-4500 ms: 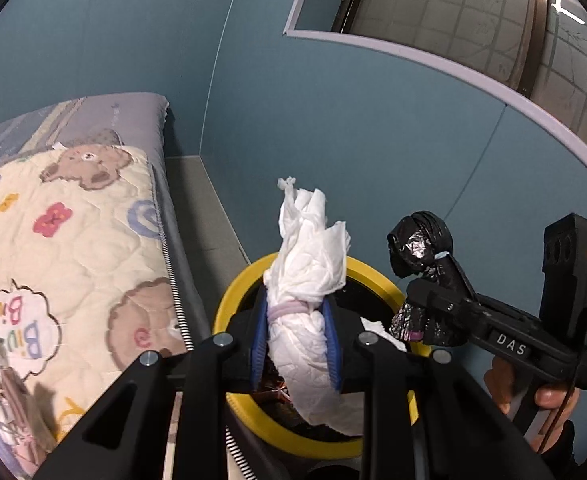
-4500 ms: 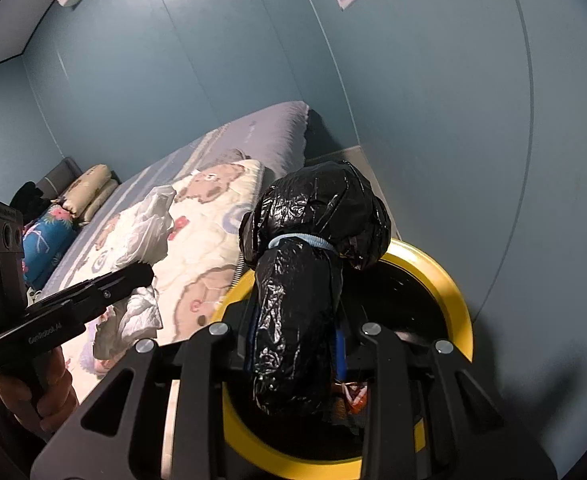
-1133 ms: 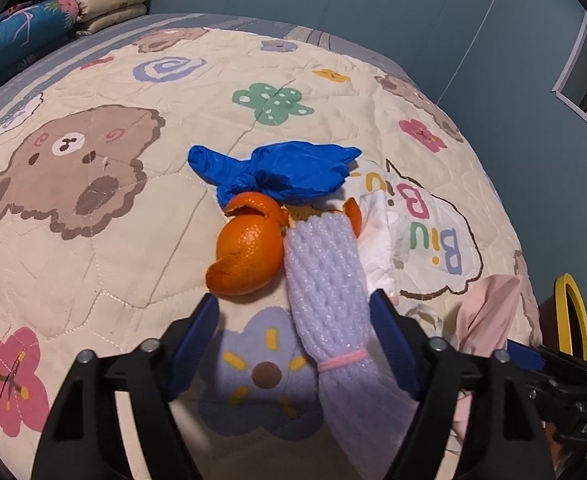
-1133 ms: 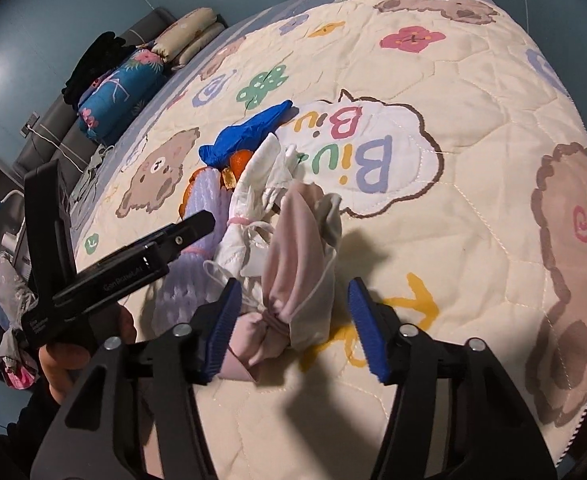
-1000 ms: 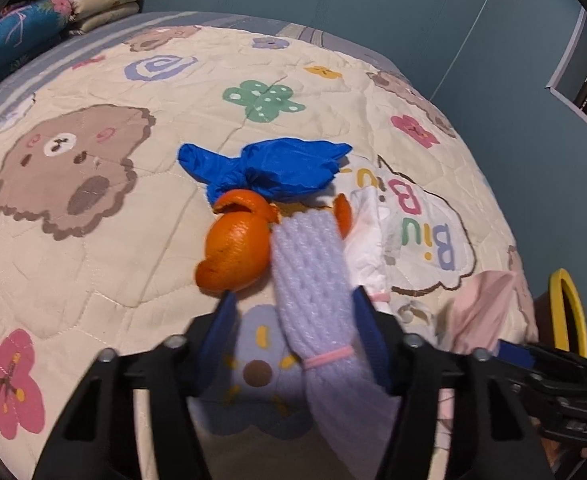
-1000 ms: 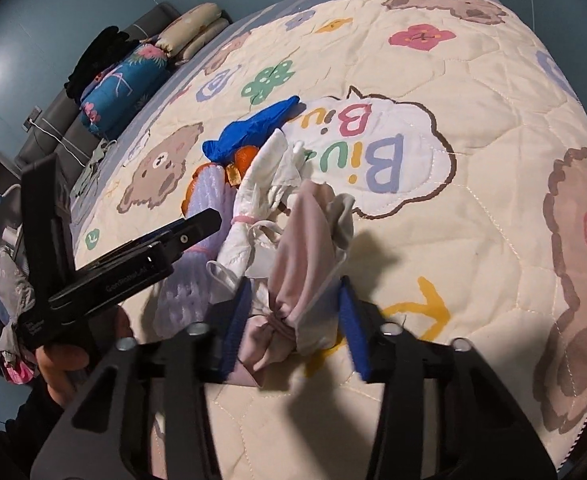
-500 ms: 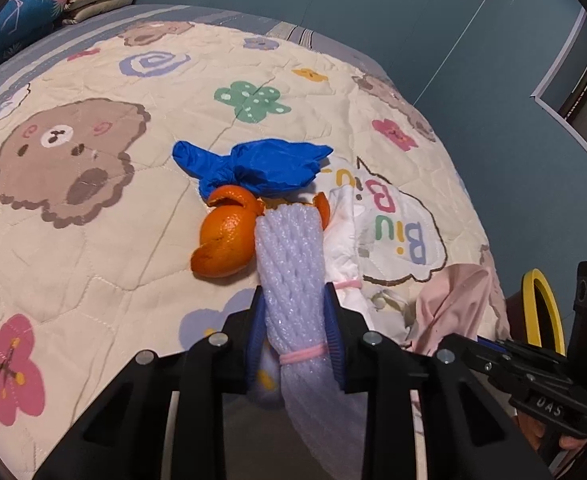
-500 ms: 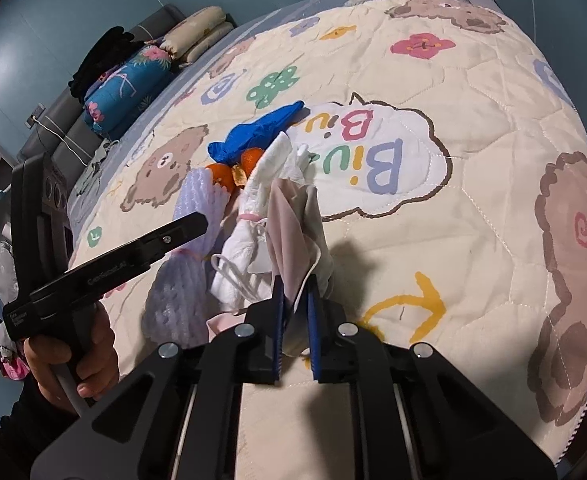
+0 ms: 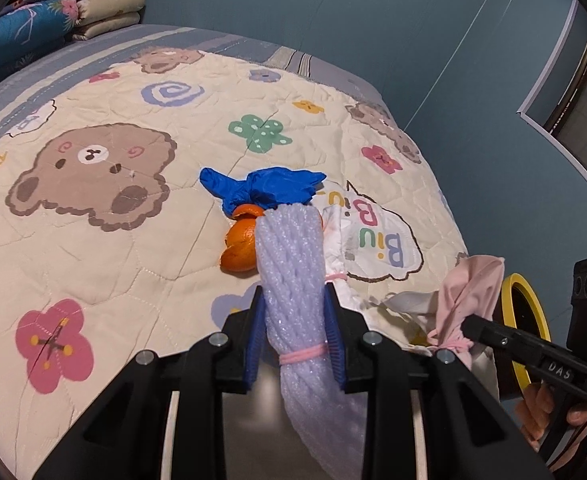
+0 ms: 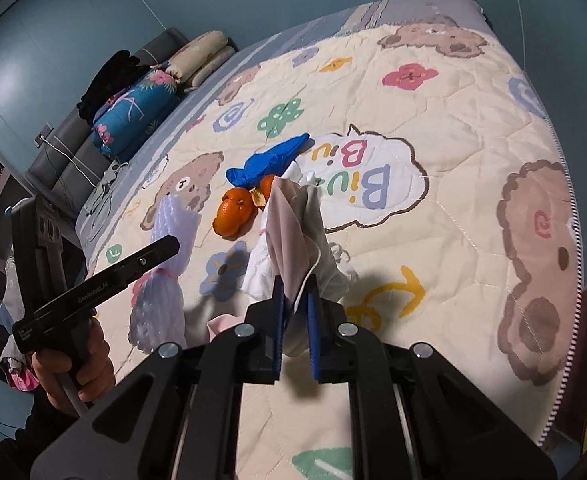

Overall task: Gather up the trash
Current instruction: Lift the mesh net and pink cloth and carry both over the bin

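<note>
My left gripper (image 9: 293, 308) is shut on a lilac foam-net bundle (image 9: 289, 248) tied with a pink band, held just above the quilt. Behind it lie an orange peel (image 9: 239, 246) and a knotted blue bag (image 9: 269, 190). My right gripper (image 10: 295, 292) is shut on a pink bundle (image 10: 285, 224), raised off the bed. A white bag (image 10: 325, 264) clings to the pink bundle, and its string runs between the jaws. The left wrist view shows the pink bundle (image 9: 469, 292) at the right, in front of the yellow-rimmed bin (image 9: 529, 308).
The bed carries a cream cartoon quilt (image 9: 93, 240). Pillows and folded bedding (image 10: 141, 108) lie at its head. Blue walls close in past the foot of the bed. The bin stands on the floor beside the bed's corner. A hand (image 10: 73, 364) holds the left gripper's handle.
Both grippers have shut on their bundles, foam net on the left and pink bundle on the right, and lifted them off the quilt. Earlier they held a white and a black bag over the bin.
</note>
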